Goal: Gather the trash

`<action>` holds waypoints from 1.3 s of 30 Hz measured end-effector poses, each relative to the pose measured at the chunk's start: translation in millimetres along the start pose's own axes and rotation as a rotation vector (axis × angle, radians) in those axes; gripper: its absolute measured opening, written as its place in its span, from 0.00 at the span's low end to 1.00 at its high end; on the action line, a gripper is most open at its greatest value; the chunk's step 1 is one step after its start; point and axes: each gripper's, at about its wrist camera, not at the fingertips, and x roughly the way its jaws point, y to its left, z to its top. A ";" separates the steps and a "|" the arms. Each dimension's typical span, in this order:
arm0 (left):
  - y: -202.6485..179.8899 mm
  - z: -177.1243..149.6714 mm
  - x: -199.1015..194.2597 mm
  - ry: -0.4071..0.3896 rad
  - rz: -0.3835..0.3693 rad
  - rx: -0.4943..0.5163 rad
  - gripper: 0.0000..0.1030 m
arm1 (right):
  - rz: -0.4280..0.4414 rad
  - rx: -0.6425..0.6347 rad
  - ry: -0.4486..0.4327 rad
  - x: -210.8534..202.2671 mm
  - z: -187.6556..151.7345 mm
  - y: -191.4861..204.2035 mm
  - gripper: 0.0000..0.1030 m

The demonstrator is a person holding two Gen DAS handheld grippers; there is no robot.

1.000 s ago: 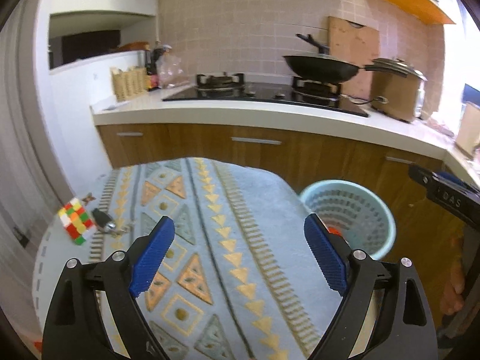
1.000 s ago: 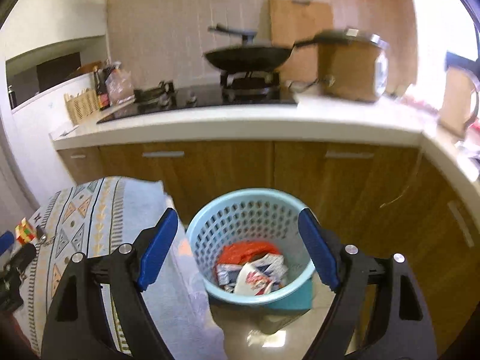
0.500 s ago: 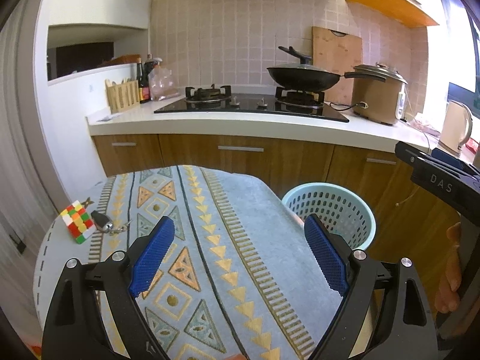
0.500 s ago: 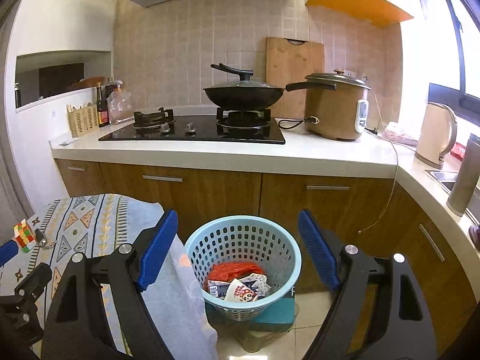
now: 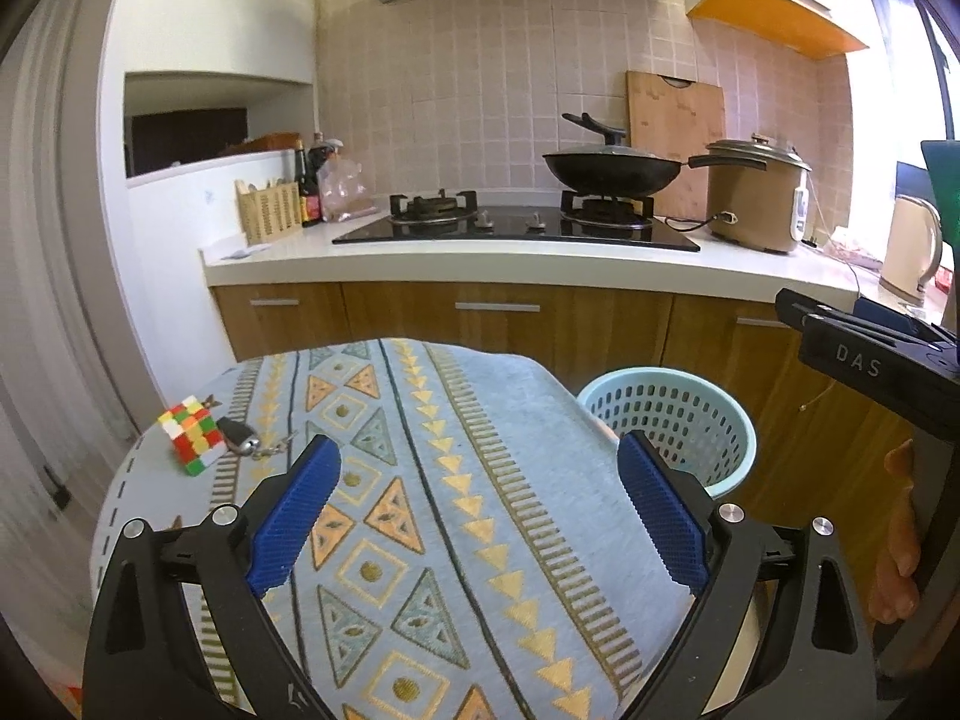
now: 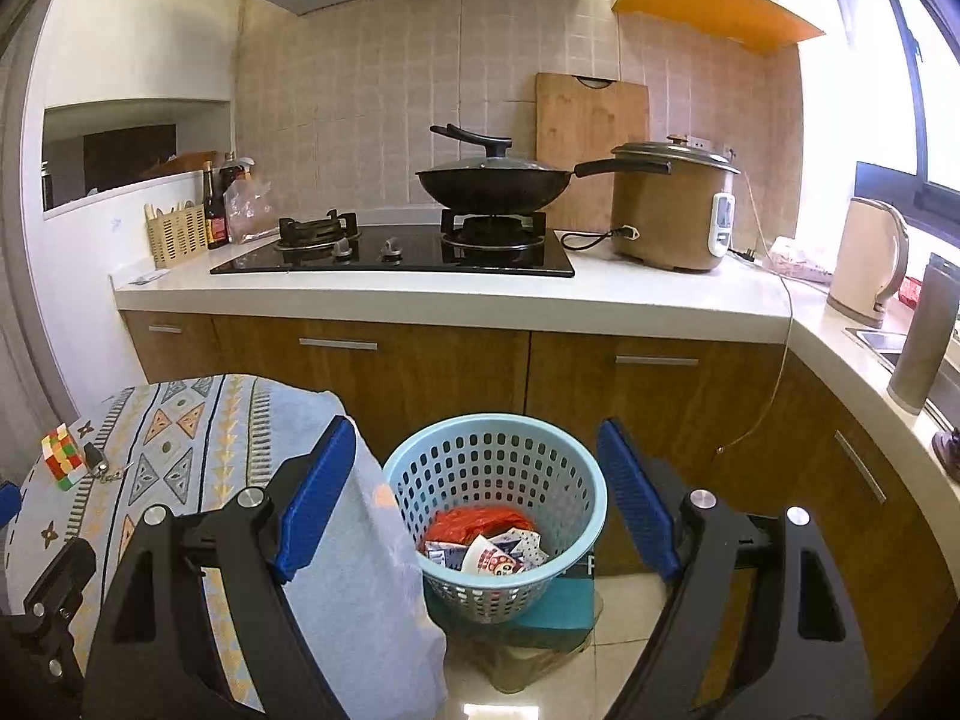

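A light blue perforated basket [image 6: 498,468] stands on the floor by the cabinets, right of the table; it also shows in the left wrist view [image 5: 672,414]. Inside lie a red wrapper [image 6: 474,525] and printed wrappers [image 6: 504,555]. My right gripper [image 6: 477,498] is open and empty, raised above and in front of the basket. My left gripper [image 5: 480,510] is open and empty above the patterned tablecloth [image 5: 420,480]. The right gripper's black body [image 5: 870,360] shows at the right edge of the left wrist view.
A colourful puzzle cube [image 5: 191,433] and a key fob with chain [image 5: 240,439] lie at the table's left side. Wooden cabinets [image 6: 420,372] and a counter with a hob, wok [image 6: 492,180], rice cooker [image 6: 672,204] and kettle [image 6: 864,258] stand behind.
Both grippers have risen and pulled back from the basket and table, so more of the counter and wall shows. Both stayed open and empty.
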 end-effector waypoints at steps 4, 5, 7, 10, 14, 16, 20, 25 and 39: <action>1.1 -5.7 -1.7 0.009 0.002 -0.002 0.88 | 0.021 -0.010 0.011 2.2 -7.4 6.4 0.76; 1.7 -6.7 -1.1 0.012 0.005 -0.003 0.88 | 0.026 -0.015 0.014 3.3 -9.4 8.6 0.76; 2.9 -7.7 2.2 0.019 0.011 -0.005 0.88 | 0.041 -0.025 0.027 7.7 -13.3 14.4 0.76; 6.1 -10.2 6.9 0.032 0.018 -0.011 0.88 | 0.060 -0.034 0.045 15.7 -17.5 23.4 0.76; 11.1 -11.6 10.4 0.041 0.037 -0.021 0.88 | 0.081 -0.043 0.056 22.1 -19.5 32.2 0.76; 13.2 -11.9 11.3 0.045 0.044 -0.030 0.88 | 0.086 -0.045 0.057 22.6 -20.4 34.6 0.76; 16.1 -14.1 12.0 0.055 0.048 -0.040 0.89 | 0.092 -0.042 0.064 24.1 -21.4 35.8 0.76; 21.1 -14.0 12.1 0.075 -0.015 -0.077 0.91 | 0.102 -0.037 0.073 23.0 -23.6 34.9 0.76; 24.6 -15.3 14.1 0.073 0.012 -0.084 0.91 | 0.105 -0.041 0.089 26.7 -26.4 40.3 0.76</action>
